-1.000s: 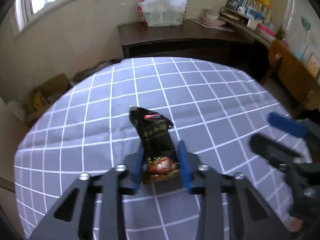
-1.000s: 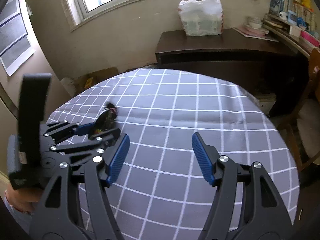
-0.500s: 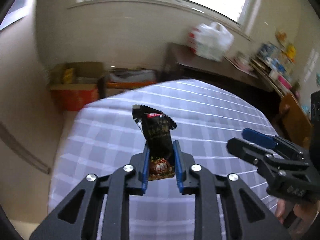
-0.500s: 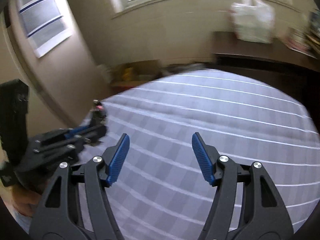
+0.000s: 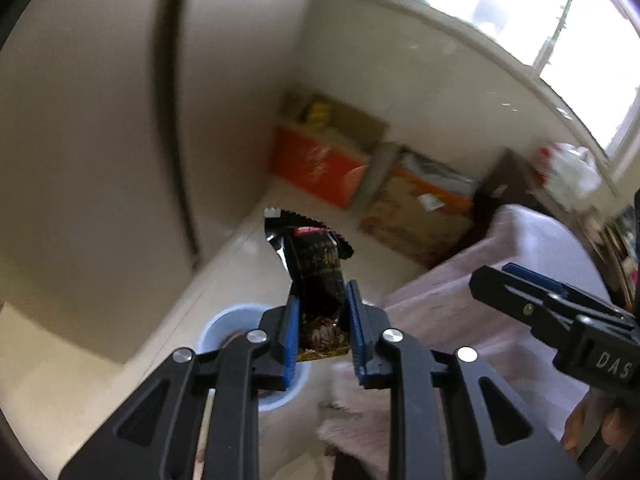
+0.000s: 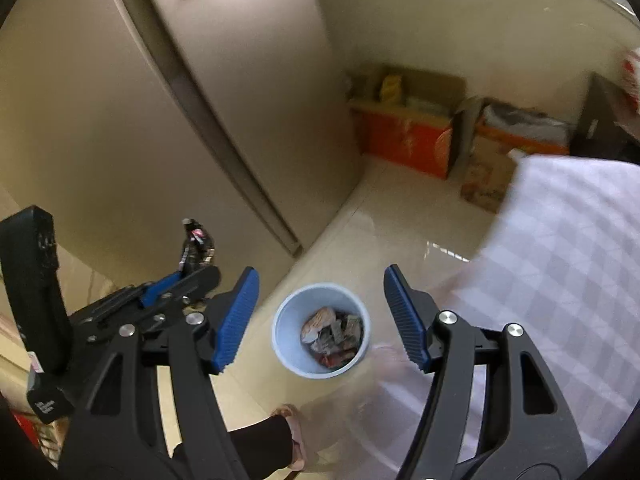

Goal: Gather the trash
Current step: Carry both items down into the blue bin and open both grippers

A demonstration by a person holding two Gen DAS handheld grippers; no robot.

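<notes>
My left gripper (image 5: 321,322) is shut on a black snack wrapper (image 5: 318,268) that stands up between its blue pads. It hangs above the floor, over a light blue trash bin (image 5: 214,326) partly hidden behind the fingers. In the right wrist view the bin (image 6: 288,312) stands on the floor with several crumpled wrappers inside. My right gripper (image 6: 322,316) is open and empty, framing the bin from above. The left gripper with the wrapper (image 6: 196,246) shows at its left.
The table with the grey checked cloth (image 6: 560,264) is on the right. Orange cardboard boxes (image 6: 404,140) stand against the far wall. A beige wall or door (image 6: 200,120) rises on the left. A foot in a slipper (image 6: 290,432) is near the bin.
Both grippers have swung left off the table toward the floor. The bin has come into view below them. The left gripper still holds the wrapper.
</notes>
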